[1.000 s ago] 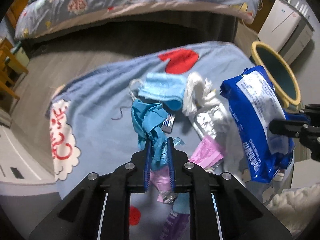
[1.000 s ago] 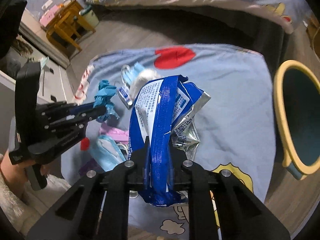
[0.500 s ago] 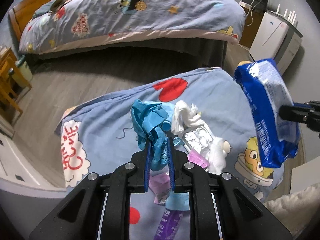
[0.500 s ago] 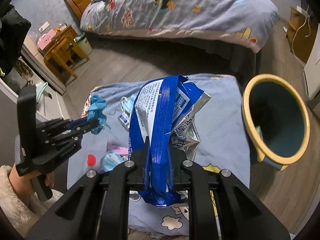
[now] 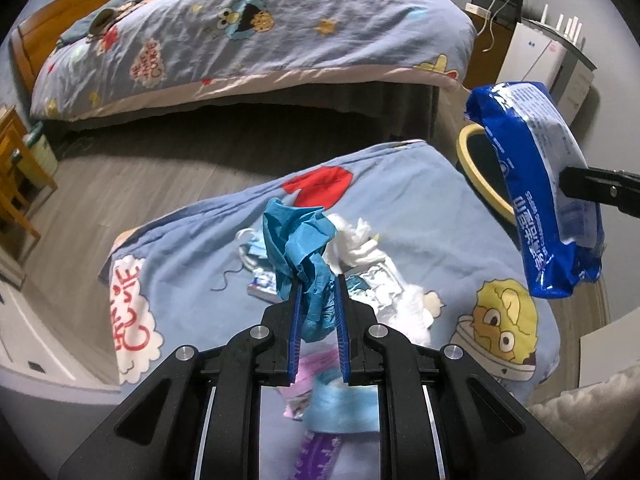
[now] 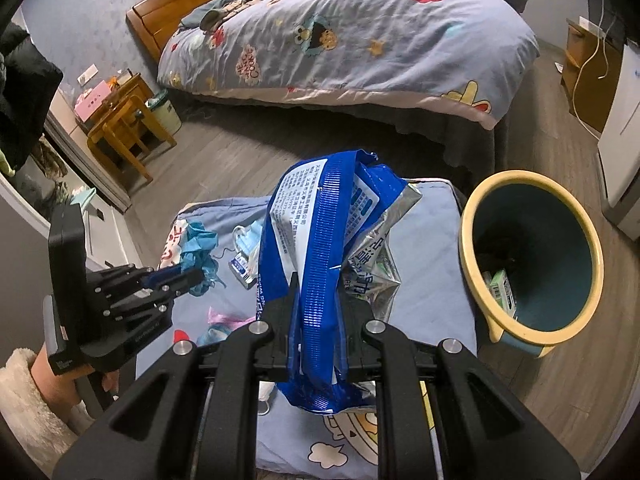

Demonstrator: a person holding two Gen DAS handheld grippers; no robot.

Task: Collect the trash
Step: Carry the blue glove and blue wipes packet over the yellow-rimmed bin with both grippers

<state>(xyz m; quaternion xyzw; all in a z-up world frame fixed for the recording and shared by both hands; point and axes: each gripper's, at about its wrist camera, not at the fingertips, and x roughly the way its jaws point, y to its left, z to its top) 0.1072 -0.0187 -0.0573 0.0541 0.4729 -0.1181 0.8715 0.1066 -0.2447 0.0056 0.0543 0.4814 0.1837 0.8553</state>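
Note:
My left gripper [image 5: 318, 280] is shut on a crumpled blue glove [image 5: 298, 240], lifted above the cartoon-print cloth [image 5: 192, 264]; the same glove [image 6: 198, 246] shows at far left in the right wrist view, with the left gripper [image 6: 196, 276] on it. My right gripper [image 6: 316, 280] is shut on a blue foil snack bag [image 6: 320, 232], held up to the left of the yellow-rimmed bin [image 6: 532, 264]. In the left wrist view that bag [image 5: 536, 192] hangs at the right in front of the bin [image 5: 476, 160]. White tissue [image 5: 356, 248], a face mask [image 5: 252, 248] and wrappers lie on the cloth.
A bed [image 6: 360, 40] with a cartoon quilt fills the back. Wooden chairs [image 6: 120, 132] stand at the left, a white cabinet [image 6: 620, 140] at the right. The bin holds a small green carton [image 6: 502, 290]. A fluffy sleeve [image 6: 24, 400] is at lower left.
Both grippers have risen with their loads; the cloth and the litter look smaller and farther below. The snack bag has swung up and toward the bin.

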